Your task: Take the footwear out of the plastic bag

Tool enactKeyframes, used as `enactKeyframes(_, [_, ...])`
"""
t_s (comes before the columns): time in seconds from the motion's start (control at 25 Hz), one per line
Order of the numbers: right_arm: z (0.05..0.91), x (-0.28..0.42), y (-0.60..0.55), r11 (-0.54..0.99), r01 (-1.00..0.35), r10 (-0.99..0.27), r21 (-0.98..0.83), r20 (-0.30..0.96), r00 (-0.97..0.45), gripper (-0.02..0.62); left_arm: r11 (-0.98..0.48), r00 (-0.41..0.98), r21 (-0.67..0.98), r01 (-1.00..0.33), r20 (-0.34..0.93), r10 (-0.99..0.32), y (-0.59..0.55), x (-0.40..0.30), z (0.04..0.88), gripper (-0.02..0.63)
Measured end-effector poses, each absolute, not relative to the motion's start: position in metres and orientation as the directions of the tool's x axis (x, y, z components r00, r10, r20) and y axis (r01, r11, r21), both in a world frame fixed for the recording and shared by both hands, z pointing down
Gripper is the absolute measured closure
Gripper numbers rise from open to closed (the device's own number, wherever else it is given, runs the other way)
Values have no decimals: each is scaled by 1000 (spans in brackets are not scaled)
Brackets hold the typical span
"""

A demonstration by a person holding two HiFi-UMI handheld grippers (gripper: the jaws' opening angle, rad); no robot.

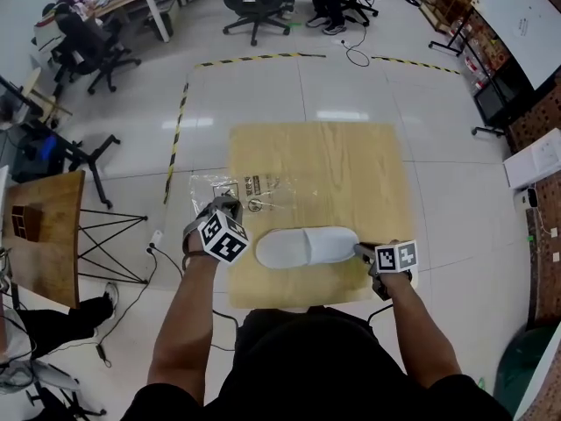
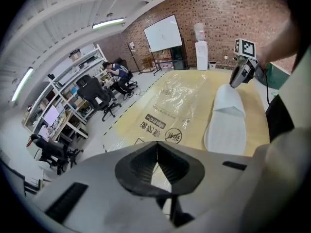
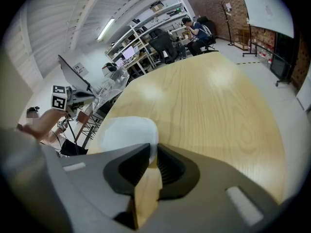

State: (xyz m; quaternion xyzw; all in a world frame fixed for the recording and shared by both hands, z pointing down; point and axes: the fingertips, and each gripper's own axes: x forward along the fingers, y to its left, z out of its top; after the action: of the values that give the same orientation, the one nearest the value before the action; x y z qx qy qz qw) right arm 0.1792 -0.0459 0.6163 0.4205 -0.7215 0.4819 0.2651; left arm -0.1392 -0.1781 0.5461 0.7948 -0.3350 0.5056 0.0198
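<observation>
So the slipper (image 1: 307,246) is basically out already: it's seen lying flat on the wooden table (image 1: 351,160), low in the middle of the head view. The plastic bag (image 1: 254,189) is spread just above and to the left of it, and no part of the slipper looks to be inside. The right gripper (image 1: 361,252), at the lower right, is clamped on the slipper's right end, and in its own view the white fabric is seen squeezed between the jaws. The left gripper (image 1: 228,207), at the lower left, is closed all the way and the bag's near edge runs right into it. In the right gripper view the film is bunched up beside it, so it reads as pinched, though film that thin is hard to confirm. To finish this cleanly, the slipper should probably be pinned where it lies while the bag is drawn toward the upper left, away from it. That pull is best done low and steady so the film isn't flicked back over the toe. The pinch is best placed on the bag's edge only. Thin plastic can slide out of closed jaws or cling to fabric, so a clear gap should be checked for before anything is let go.
</observation>
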Motion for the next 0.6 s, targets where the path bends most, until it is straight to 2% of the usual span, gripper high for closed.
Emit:
enactKeyframes(0.4, [612,175,-47,219,-847,-330,-484,781,-531,546,-838,343,-249,-485,828,-444,-195,-18,562,597])
enactKeyframes(0.6, [615,174,-43,239,-838,-317,-491,776,-545,545,-851,316,-211,-481,863,-393,-197,6,590,597])
